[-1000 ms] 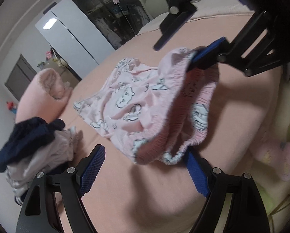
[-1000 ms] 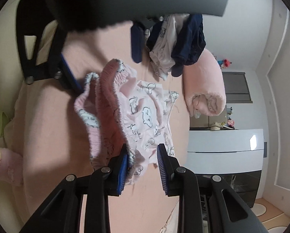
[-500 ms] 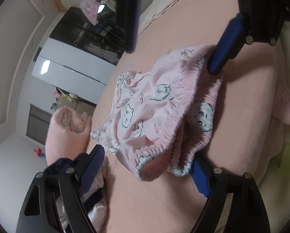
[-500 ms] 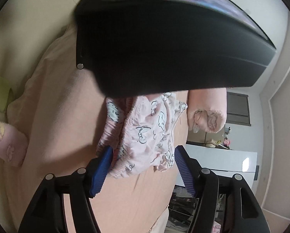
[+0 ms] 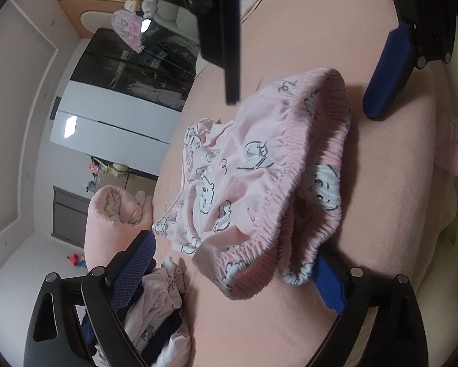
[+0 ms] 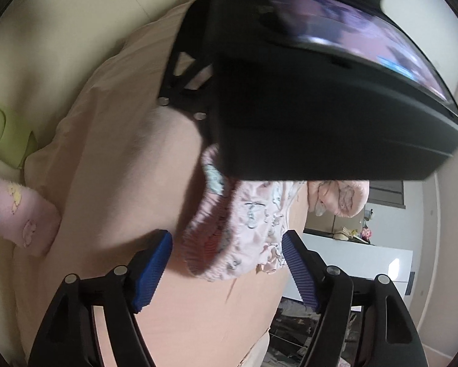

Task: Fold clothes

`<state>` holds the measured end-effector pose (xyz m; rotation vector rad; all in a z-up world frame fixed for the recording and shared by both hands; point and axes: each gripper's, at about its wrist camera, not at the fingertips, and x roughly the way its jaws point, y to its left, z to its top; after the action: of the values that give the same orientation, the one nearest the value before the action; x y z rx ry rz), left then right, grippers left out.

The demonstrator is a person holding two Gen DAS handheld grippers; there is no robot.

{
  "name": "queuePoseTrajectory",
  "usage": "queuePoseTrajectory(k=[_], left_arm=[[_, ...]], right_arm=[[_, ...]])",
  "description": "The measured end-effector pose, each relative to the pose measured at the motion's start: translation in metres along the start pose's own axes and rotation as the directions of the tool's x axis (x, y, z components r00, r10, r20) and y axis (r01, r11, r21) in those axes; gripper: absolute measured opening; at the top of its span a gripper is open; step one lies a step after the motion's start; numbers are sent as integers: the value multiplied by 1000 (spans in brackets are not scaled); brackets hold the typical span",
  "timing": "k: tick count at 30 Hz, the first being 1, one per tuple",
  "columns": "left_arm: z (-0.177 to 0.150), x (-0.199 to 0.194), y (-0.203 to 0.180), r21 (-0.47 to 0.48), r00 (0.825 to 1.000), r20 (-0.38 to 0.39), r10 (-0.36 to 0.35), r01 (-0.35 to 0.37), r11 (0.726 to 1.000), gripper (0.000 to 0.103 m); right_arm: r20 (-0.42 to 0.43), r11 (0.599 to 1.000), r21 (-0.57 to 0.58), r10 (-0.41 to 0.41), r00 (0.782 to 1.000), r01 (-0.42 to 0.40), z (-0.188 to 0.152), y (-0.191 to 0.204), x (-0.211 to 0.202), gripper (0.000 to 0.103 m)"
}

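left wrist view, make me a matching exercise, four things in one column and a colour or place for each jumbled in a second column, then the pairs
Things:
1. shorts
2. rolled blanket
3. pile of clothes
4. pads of the right gripper

Colour or place:
A. plain pink, rolled up past the left edge of the shorts
B. blue
C. bottom left, behind the left gripper's finger
D. pink with a bear print, spread on the bed

Pairs: 1-D, 2-A, 3-C, 4-B

left tool (image 5: 232, 266) — black linked arms, silver screws, ribbed blue pads, right tool (image 6: 227, 270) — the same build
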<state>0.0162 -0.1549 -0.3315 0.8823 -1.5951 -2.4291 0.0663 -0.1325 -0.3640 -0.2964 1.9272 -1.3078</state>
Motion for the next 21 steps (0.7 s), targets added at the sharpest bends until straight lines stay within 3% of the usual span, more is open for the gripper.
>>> queuePoseTrajectory(k=[1,3,5,6,8,11,15,21], left_arm=[[0,-2,-1,-4,1000,0,-28,28,1000,81],[-1,-5,-3,-14,996,-2,-86,86,996,50],[-2,-8,-11,0,993,-2,-120,120,993,32],[-2,-10,-16,10,993,0,-117,117,993,28],[-2,-10,-17,-5,992,-5,-124,124,992,26],[-1,-7,-3,-123,980,-27,-197,192,974,26],[0,0,22,-310,950,-35,-310,284,907,26],[-1,9,46,-492,913,-20,-407,346,799,26]], right_arm=[[0,1000,-9,-5,1000,5,0,2,0,74],[0,1000,-22,-13,1000,13,1,4,1,74],[-4,1000,-15,-14,1000,14,1,1,2,74],[-9,1000,-8,-13,1000,13,1,-1,3,74],[-19,1000,9,-8,1000,8,1,-4,6,75],[-31,1000,14,-7,1000,7,2,-6,9,75],[-29,1000,-2,-25,999,25,1,-8,11,75],[-52,998,32,-50,997,52,3,-17,22,78]])
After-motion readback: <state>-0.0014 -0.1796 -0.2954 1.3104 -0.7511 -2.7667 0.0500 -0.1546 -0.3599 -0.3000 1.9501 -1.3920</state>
